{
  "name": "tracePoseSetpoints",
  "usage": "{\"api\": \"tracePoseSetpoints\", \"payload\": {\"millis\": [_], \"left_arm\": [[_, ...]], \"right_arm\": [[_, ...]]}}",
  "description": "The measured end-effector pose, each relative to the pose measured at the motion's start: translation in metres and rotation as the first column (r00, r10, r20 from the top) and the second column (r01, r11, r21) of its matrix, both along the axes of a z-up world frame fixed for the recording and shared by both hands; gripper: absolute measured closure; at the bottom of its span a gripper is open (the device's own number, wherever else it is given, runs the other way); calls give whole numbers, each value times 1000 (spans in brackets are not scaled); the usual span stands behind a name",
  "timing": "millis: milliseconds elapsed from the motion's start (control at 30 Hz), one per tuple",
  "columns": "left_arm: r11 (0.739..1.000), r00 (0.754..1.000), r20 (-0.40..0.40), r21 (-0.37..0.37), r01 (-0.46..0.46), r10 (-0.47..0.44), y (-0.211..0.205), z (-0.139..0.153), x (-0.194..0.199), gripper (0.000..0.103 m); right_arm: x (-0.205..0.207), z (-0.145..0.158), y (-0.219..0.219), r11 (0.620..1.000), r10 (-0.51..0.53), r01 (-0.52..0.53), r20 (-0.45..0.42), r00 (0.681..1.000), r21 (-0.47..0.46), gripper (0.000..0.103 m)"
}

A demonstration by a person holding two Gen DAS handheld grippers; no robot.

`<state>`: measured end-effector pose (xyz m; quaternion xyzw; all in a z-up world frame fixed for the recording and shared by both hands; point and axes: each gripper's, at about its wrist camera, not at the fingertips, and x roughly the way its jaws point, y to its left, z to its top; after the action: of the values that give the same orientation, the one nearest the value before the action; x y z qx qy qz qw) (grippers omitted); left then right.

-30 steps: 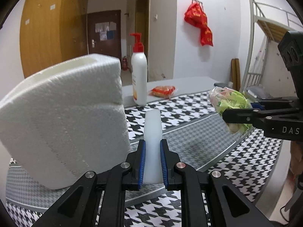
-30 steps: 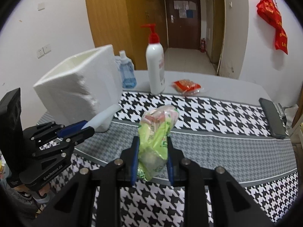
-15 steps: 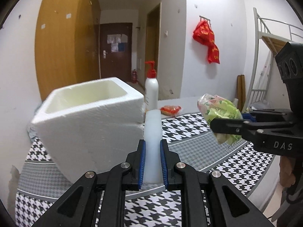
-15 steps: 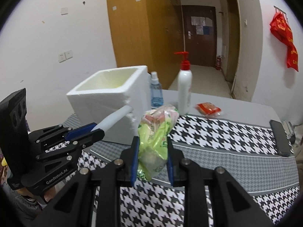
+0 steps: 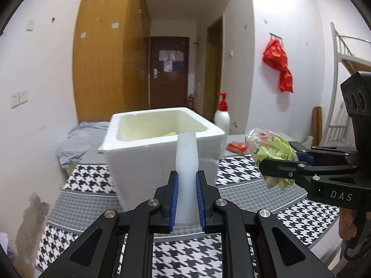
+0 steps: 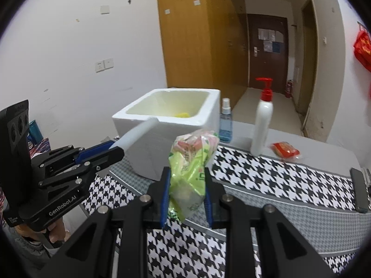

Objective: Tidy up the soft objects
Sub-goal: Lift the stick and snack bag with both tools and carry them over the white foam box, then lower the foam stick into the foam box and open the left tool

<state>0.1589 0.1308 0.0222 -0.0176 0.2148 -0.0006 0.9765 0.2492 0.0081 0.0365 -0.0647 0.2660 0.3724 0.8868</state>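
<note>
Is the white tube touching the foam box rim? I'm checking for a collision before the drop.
Cannot tell. Both views overlap the white tube with the foam box rim; neither shows contact or gap plainly.

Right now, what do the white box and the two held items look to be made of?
White box: likely foam, matte and grainy with thick walls. Green packet in the right claw: thin glossy plastic film, crinkled. White tube in the left claw: probably soft translucent plastic or silicone.

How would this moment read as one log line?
left tongs: shut on white tube | right tongs: shut on green packet | foam box: ahead, open
</note>
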Motion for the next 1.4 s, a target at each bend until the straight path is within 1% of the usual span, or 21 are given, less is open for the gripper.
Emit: {"api": "tracePoseSetpoints", "payload": {"millis": [67,167,433,500,667,933,1167,1300,1400], "left_arm": [[1000,1000,7,-8,-10,10,5,2,-3,87],[1000,1000,19,0,-24,24,10,6,-6,87],[999,998,39,1,-45,45,21,17,-2,87],[999,998,41,-5,-46,47,24,20,1,87],[999,998,41,-9,-53,54,29,26,13,87],[999,997,62,-1,-45,45,33,39,28,87],[998,996,53,7,-65,64,38,46,44,87],[997,996,51,12,-70,70,37,48,54,87],[997,996,54,22,-72,71,37,48,61,87]], "right_arm": [[-2,2,5,1000,15,-15,8,1000,-4,74],[-2,5,14,999,34,-33,15,999,-8,74],[8,15,27,998,56,-56,23,998,-1,74],[13,18,30,998,58,-58,12,998,7,74],[20,25,35,999,52,-52,21,998,6,74],[35,43,43,999,43,-44,27,999,5,74],[51,55,48,999,40,-40,35,999,3,74],[60,58,52,999,41,-40,42,998,-13,74],[65,57,55,998,54,-51,54,997,-43,74]]}}
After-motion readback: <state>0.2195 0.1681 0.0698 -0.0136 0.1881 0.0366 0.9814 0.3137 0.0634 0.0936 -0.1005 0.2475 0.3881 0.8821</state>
